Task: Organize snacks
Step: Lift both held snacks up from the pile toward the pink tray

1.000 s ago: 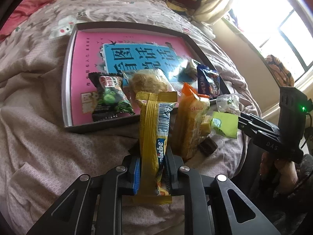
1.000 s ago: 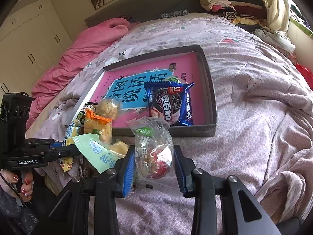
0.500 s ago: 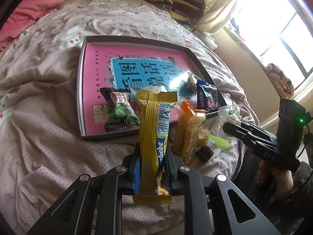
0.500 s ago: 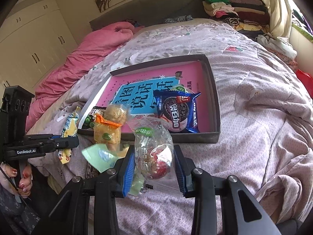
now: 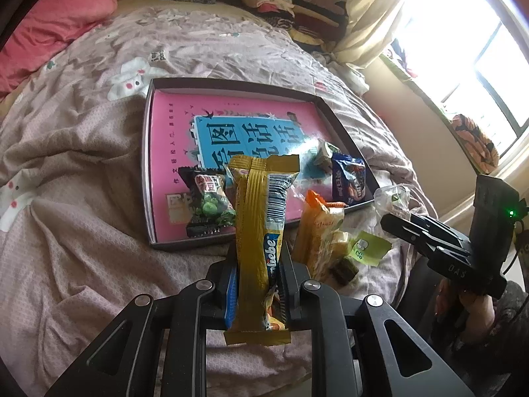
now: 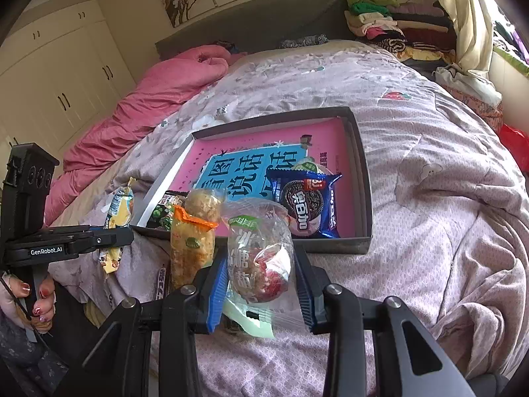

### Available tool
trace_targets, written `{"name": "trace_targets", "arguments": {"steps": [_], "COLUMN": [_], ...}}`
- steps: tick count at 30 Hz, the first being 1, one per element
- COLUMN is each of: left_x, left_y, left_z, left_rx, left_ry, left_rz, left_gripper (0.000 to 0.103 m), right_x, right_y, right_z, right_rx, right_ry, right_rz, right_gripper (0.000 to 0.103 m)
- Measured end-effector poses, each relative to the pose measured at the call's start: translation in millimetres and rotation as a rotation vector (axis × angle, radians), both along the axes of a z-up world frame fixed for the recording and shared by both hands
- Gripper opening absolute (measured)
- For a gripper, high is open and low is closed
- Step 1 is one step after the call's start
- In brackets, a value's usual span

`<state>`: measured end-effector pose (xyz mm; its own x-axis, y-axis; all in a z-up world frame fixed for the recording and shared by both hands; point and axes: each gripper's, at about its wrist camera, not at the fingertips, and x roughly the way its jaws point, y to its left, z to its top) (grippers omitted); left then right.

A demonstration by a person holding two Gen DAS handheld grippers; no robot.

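Both tongs drew back, gripping crinkly gold wrapper and clear bag.

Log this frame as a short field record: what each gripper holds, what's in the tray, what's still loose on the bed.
left gripper: shut on gold wafer bar
right gripper: shut on clear candy bag
tray: on bed, holds Oreo pack, green pea packet
loose beside tray: orange snack pack, light green packet

The left gripper is held level, its jaws clamped narrowly on a gold wrapper. The right gripper is held wider, closed around a clear bag.
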<state>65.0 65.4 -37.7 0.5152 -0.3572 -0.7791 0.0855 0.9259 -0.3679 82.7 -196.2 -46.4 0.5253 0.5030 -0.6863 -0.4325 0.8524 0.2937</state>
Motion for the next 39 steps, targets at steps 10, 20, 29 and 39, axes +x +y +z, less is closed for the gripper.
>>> {"name": "trace_targets", "arguments": {"steps": [10, 20, 29, 39], "left_x": [0.9, 0.3, 1.5, 5.1], "left_y": [0.9, 0.8, -2.1, 8.1], "left_z": [11.7, 22.4, 29.1, 31.5], "left_rx": [-0.008, 0.025, 0.049, 0.061], "left_ry": [-0.023, -0.053, -0.076, -0.088], "left_rz": [0.013, 0.034, 0.036, 0.071], "left_gripper": [0.020, 0.020, 0.020, 0.020], "right_x": [-1.5, 0.5, 4.3, 10.1], "right_y": [1.0, -0.2, 0.0, 3.0], "right_z": [5.1, 10.8, 17.9, 27.3], "right_rx": [0.002, 0.004, 0.013, 0.026], "right_ry": [-0.015, -0.034, -0.055, -0.074], "right_rz": [0.000, -0.013, -0.020, -0.023], "right_gripper": [0.038, 0.038, 0.038, 0.038]}}
